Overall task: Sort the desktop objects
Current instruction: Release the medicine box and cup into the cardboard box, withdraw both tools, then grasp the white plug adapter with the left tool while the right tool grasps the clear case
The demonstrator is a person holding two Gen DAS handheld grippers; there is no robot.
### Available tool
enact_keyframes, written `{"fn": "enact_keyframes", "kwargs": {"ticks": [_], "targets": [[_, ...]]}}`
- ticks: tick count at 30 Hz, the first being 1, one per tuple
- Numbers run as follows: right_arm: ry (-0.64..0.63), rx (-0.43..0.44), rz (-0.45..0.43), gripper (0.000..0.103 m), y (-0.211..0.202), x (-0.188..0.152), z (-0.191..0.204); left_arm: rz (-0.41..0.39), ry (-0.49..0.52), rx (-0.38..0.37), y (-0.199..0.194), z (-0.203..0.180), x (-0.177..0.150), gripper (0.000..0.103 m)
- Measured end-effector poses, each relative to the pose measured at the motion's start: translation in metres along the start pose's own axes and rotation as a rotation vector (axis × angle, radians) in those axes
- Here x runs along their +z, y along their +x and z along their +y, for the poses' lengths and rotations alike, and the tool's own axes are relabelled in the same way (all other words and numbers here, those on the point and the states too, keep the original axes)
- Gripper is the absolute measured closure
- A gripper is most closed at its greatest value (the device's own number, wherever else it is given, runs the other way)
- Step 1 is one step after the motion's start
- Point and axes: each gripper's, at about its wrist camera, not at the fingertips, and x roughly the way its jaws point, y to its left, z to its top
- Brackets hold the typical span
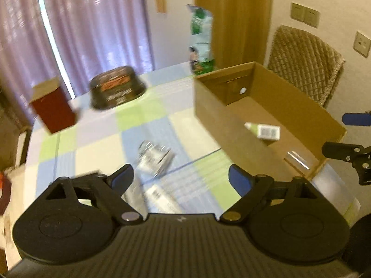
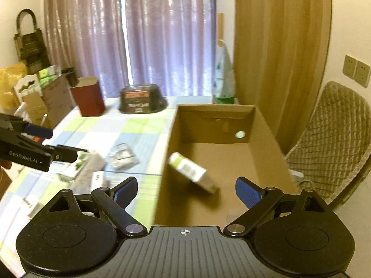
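An open cardboard box (image 1: 215,118) (image 2: 208,125) stands on the right of the checked tablecloth. Inside it a small green-and-white carton (image 1: 264,131) (image 2: 191,171) lies tilted on the floor of the box. My right gripper (image 2: 187,191) is open above the box's near end, holding nothing, and shows at the edge of the left wrist view (image 1: 343,135). My left gripper (image 1: 180,178) (image 2: 58,143) is open over the table, above a silvery packet (image 1: 155,159) (image 2: 123,156) and some white boxes (image 1: 162,197) (image 2: 88,171).
At the table's far end stand a dark red box (image 1: 53,108) (image 2: 88,99), a black bowl-shaped tub (image 1: 118,88) (image 2: 141,99) and a tall green-and-white bag (image 1: 200,39) (image 2: 223,76). A quilted chair (image 1: 303,62) (image 2: 334,139) is right of the box. Clutter (image 2: 32,85) sits far left.
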Motion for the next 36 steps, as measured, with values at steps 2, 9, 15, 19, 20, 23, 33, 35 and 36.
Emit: {"fn": "enact_keyframes", "kwargs": {"ticks": [2, 9, 15, 19, 20, 23, 33, 35, 36], "targets": [[0.000, 0.022, 0.000, 0.009, -0.003, -0.005, 0.013, 0.002, -0.029, 0.019, -0.013, 0.012, -0.015, 0.008], [-0.017, 0.117, 0.026, 0.008, -0.009, -0.025, 0.055, 0.017, -0.102, 0.091, -0.046, 0.038, -0.070, 0.004], [-0.067, 0.176, 0.089, 0.000, 0.002, -0.051, 0.092, 0.055, -0.178, 0.142, -0.055, 0.060, -0.113, 0.004], [-0.099, 0.202, 0.123, 0.000, 0.012, -0.065, 0.110, 0.085, -0.209, 0.176, -0.054, 0.081, -0.137, 0.004], [-0.102, 0.206, 0.133, 0.000, 0.016, -0.068, 0.114, 0.093, -0.221, 0.182, -0.054, 0.087, -0.142, 0.004], [-0.106, 0.217, 0.155, 0.000, 0.025, -0.073, 0.122, 0.106, -0.239, 0.200, -0.053, 0.103, -0.152, 0.004], [-0.104, 0.228, 0.177, 0.000, 0.057, -0.075, 0.143, 0.165, -0.191, 0.172, -0.033, 0.134, -0.172, 0.004], [-0.108, 0.235, 0.181, 0.000, 0.064, -0.074, 0.148, 0.177, -0.184, 0.156, -0.028, 0.138, -0.177, 0.004], [-0.111, 0.231, 0.180, 0.000, 0.069, -0.074, 0.151, 0.182, -0.178, 0.148, -0.025, 0.140, -0.180, 0.004]]}}
